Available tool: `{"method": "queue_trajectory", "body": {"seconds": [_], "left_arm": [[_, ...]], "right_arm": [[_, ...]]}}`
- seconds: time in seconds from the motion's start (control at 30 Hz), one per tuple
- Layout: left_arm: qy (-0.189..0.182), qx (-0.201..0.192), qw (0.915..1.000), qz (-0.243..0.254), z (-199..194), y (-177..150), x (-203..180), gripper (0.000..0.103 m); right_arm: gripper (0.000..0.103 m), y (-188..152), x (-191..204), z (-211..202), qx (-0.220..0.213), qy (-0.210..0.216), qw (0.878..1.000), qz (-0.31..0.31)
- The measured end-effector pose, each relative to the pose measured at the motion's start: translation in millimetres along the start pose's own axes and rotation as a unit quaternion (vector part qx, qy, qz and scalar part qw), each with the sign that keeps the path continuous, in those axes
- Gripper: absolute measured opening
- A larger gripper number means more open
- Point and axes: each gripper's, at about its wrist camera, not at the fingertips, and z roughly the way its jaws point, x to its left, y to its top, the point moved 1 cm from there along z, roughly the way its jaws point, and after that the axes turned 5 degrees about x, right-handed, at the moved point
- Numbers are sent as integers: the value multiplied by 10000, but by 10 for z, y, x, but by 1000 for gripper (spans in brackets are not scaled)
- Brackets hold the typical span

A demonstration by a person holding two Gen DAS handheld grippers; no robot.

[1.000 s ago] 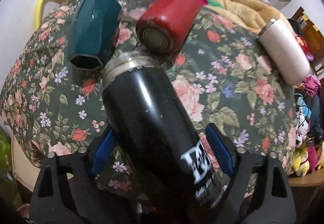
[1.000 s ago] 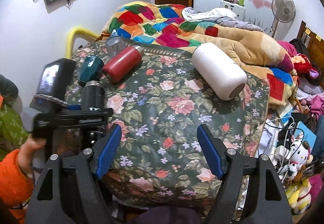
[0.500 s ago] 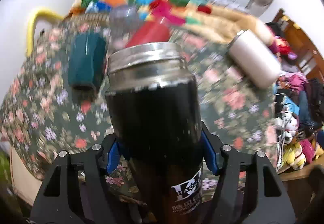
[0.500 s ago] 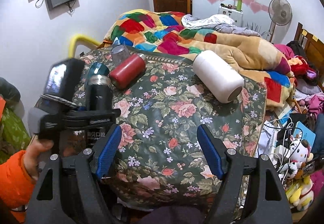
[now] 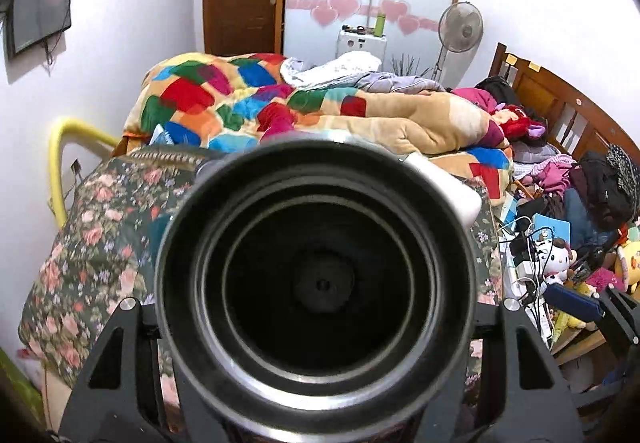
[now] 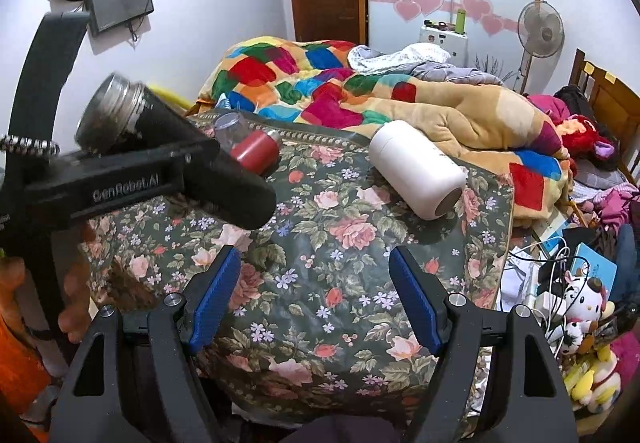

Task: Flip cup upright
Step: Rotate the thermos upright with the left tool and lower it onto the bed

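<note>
One black cup [image 6: 176, 159] clamped in left gripper [image 6: 120, 183]; right gripper [image 6: 316, 295] gapes wide.

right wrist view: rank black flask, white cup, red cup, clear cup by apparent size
1. black flask, held in the left gripper and nearer the camera, so its lead is partly nearness.
2. white cup, lying on its side.
3. red cup, partly hidden.
4. clear cup, also partly hidden; close to the red one, unsure.

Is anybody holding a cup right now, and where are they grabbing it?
Yes. The left gripper holds the black cup around the middle of its body, lifted and tilted. The right gripper is open and holds nothing.
</note>
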Motion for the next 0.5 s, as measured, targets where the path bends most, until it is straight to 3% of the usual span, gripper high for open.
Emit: {"method": "queue_trajectory", "body": {"seconds": [0.17, 0.5], "left_arm": [[71, 129, 9996, 233, 177, 49, -46, 63], [121, 477, 9981, 366, 460, -206, -109, 64]], "right_arm": [[74, 12, -52, 4, -6, -58, 10000, 56], [74, -4, -91, 32, 66, -141, 9999, 75]]}}
